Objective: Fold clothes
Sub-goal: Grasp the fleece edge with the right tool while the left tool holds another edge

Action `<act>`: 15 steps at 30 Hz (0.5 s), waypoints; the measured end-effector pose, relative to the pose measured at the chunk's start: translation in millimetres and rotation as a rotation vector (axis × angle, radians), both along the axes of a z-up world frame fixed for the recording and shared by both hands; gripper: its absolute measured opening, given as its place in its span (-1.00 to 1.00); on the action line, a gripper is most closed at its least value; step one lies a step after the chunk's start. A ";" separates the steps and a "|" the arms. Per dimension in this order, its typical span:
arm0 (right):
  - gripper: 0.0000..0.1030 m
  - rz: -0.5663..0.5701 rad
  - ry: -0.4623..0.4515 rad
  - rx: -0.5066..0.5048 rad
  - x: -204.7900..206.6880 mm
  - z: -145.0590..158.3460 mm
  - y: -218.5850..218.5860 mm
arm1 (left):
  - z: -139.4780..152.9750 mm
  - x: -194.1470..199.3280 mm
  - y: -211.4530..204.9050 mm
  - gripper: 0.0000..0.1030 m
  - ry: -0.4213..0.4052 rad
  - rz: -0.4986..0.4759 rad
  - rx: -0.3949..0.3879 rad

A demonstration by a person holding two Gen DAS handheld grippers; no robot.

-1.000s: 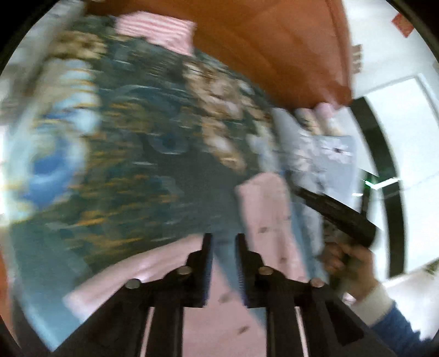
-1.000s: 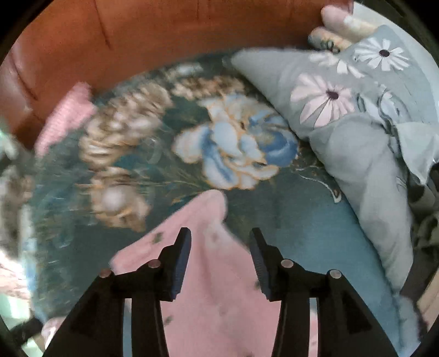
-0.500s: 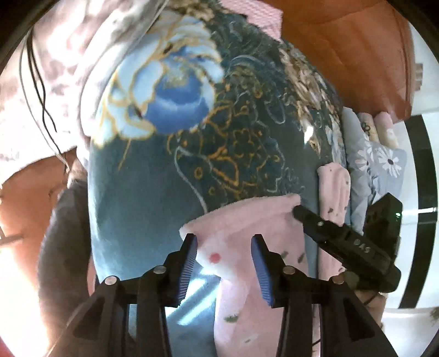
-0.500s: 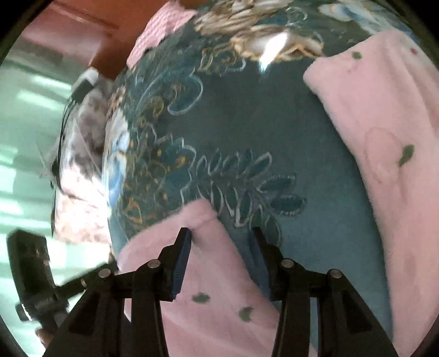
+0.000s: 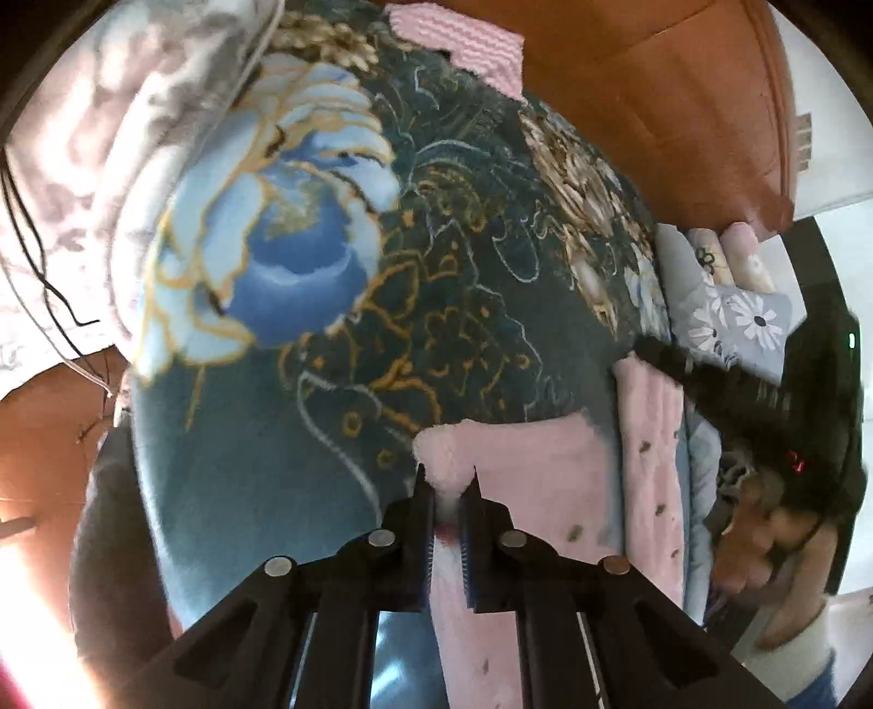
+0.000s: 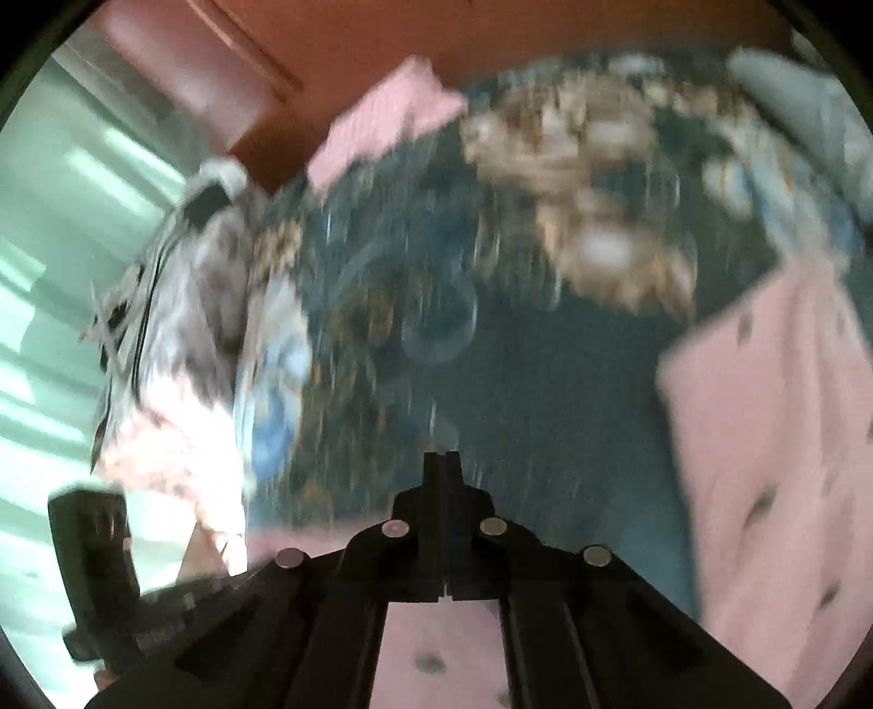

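Note:
A pink fleece garment (image 5: 534, 469) with small dark spots lies on a dark teal floral blanket (image 5: 338, 305). My left gripper (image 5: 447, 480) is shut on the garment's near left corner. My right gripper (image 6: 443, 463) has its fingers pressed together; pink fabric (image 6: 436, 643) lies under it, but the blur hides whether any is pinched. Another part of the garment (image 6: 775, 458) lies to its right. The right gripper also shows in the left wrist view (image 5: 649, 349), at the garment's right edge.
A folded pink striped cloth (image 5: 464, 46) lies at the far end by the reddish-brown headboard (image 5: 655, 82). Grey daisy-print pillows (image 5: 731, 311) sit to the right. A pale patterned quilt (image 5: 98, 163) with a black cable lies to the left.
My left gripper closed on the pink garment's corner. My right gripper closed its fingers and swung; its view is now blurred by motion.

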State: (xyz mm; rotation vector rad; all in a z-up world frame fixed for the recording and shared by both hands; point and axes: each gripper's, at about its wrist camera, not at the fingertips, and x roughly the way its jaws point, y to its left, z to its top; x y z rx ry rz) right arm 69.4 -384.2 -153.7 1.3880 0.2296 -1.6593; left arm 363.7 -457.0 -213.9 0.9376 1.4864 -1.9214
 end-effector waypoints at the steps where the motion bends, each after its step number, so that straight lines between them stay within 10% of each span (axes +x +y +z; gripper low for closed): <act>1: -1.00 -0.013 -0.001 0.008 -7.2 -2.2 -5.5 | -5.7 -3.0 -2.1 -0.83 -0.012 0.004 0.005; 8: -1.00 -0.052 -0.042 -0.006 -14.8 2.6 5.6 | -19.0 -1.0 -2.5 -0.83 -0.033 0.019 0.014; 15: -1.00 -0.244 0.036 0.020 -2.4 62.7 175.9 | -17.7 -1.2 -0.4 -0.77 -0.052 -0.034 0.009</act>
